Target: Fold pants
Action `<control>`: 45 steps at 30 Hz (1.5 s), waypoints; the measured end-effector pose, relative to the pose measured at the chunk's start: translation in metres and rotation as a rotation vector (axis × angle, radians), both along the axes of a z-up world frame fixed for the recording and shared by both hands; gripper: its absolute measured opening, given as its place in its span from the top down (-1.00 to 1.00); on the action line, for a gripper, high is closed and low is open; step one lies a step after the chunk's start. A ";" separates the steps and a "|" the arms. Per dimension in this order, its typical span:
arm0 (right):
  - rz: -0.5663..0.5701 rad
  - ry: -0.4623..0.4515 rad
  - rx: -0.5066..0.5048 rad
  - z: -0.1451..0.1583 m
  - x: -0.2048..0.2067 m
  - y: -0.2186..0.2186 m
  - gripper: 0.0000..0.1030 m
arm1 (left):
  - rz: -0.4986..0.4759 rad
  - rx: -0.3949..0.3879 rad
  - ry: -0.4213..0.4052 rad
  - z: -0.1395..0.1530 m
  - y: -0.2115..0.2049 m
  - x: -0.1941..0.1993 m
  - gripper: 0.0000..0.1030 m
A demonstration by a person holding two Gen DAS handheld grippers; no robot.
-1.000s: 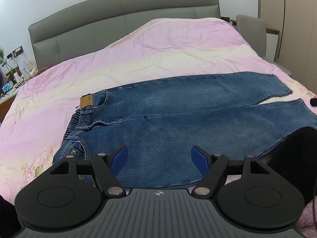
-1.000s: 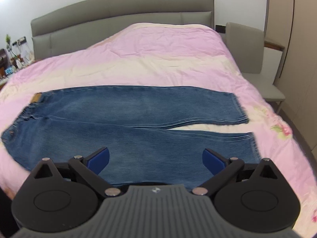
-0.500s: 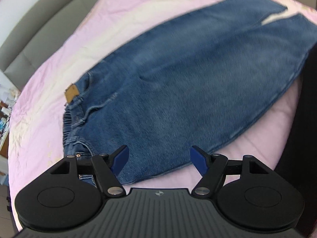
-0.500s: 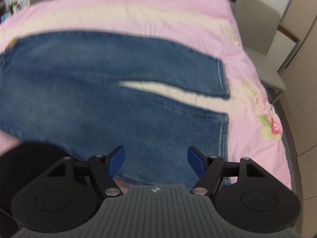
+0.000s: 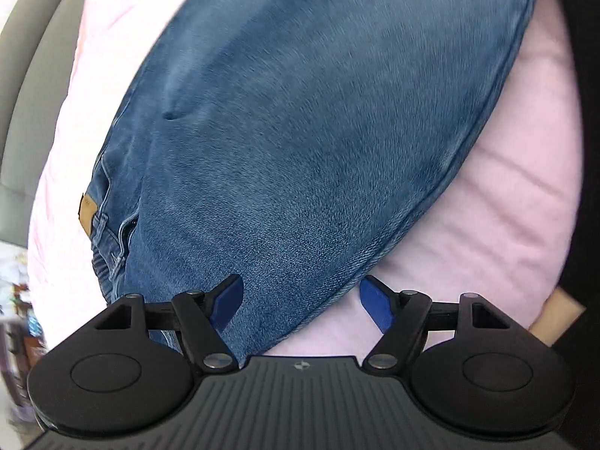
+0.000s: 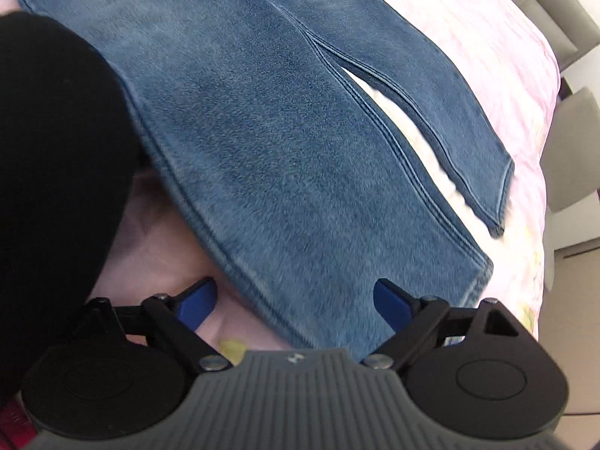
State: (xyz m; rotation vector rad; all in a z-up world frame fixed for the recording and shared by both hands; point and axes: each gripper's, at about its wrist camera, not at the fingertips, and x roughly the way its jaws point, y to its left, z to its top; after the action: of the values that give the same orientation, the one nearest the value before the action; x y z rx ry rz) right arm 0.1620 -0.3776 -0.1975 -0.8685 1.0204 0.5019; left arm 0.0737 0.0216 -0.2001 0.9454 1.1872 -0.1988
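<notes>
Left tongs: jaws spread wide, holding nothing, poised over the near outer seam of the pants at the hip end; right tongs: likewise wide apart and empty, straddling the same seam close to the hem. Pants: blue denim, lying flat and full-length on the bed, legs side by side with a narrow gap between them. Progress, by judgement: no fold made; every fold remains.
</notes>
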 end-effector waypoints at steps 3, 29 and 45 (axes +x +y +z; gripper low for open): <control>-0.030 -0.019 0.033 -0.003 0.012 0.000 -0.62 | -0.017 0.019 -0.003 -0.006 -0.002 0.003 -0.65; -0.082 -0.186 0.154 0.093 0.101 0.046 0.98 | 0.231 -0.376 -0.284 0.067 0.029 0.064 0.78; -0.109 -0.086 -0.025 0.009 0.226 0.097 0.98 | 0.432 -0.590 -0.283 0.038 0.078 0.173 0.41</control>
State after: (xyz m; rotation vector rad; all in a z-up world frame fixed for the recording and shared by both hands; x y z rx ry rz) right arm 0.3879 -0.2803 -0.1883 -0.8444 0.9911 0.3576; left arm 0.2469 0.0998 -0.1619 0.1819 0.9603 -0.0563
